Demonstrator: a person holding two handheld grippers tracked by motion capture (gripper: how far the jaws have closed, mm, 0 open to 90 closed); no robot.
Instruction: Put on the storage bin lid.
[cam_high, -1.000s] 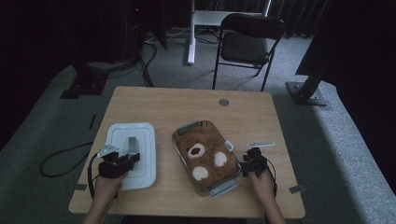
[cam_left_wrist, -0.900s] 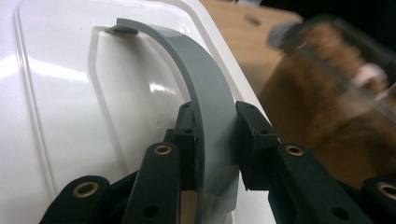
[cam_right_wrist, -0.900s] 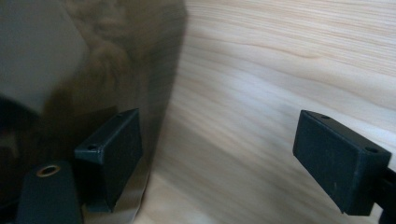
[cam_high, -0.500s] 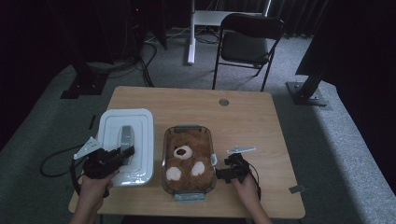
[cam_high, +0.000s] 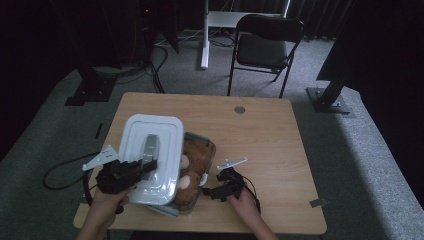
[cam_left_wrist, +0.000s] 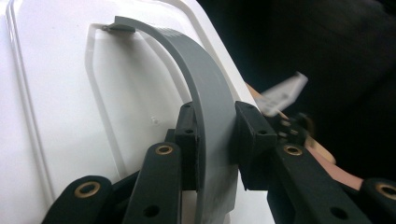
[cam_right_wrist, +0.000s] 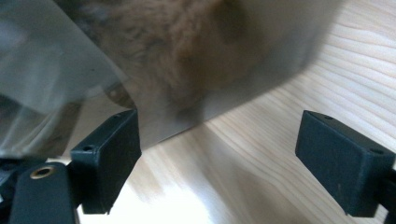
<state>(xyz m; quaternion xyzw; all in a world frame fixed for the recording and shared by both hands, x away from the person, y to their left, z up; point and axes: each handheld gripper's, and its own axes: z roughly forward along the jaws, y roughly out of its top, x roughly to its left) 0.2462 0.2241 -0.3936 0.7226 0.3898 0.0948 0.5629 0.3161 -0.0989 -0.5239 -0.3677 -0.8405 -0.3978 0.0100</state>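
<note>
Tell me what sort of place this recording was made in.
Probably a lab or studio set up for recording, not a home: a lone wooden table on grey carpet, black curtains around it, a folding chair and metal stand bases behind.

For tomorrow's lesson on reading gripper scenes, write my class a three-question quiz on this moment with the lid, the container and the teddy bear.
1. True or false: the left gripper is shut on the grey handle of the white lid.
2. What lies inside the clear container?
A. a brown teddy bear
B. a folded towel
C. nothing
3. How do the right gripper fingers stand?

Key:
1. True.
2. A: the brown teddy bear shows beside the lid.
3. Apart, with one finger at the container's wall and bare wooden table between them.
</note>
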